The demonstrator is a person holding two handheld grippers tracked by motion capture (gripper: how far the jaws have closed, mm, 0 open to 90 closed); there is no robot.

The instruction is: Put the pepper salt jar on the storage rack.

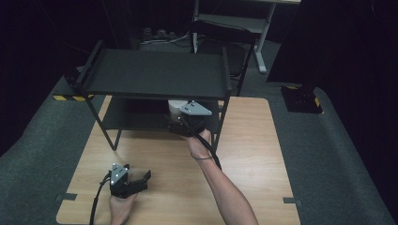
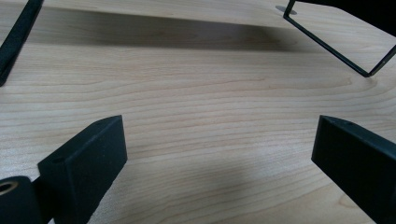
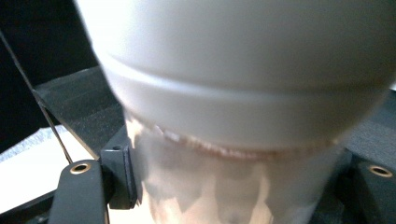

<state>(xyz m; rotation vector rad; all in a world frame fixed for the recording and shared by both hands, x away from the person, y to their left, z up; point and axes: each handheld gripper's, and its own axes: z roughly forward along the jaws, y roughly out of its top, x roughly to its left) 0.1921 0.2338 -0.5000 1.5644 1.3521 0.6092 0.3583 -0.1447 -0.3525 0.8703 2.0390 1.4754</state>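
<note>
while the left gripper rests open, right gripper clamps white cup, lower shelf

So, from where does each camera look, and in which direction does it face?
High view: above the person's side, facing forward and down on the wooden table and black shelf; both forearms show.
Left gripper view: on the left tool, facing the tabletop; open black jaws.
Right gripper view: on the right tool, facing the held white cup.
Shared: table and shelf.

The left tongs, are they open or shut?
Open. In the left gripper view the left tongs have their two black jaws wide apart, with bare wooden table between them.
</note>
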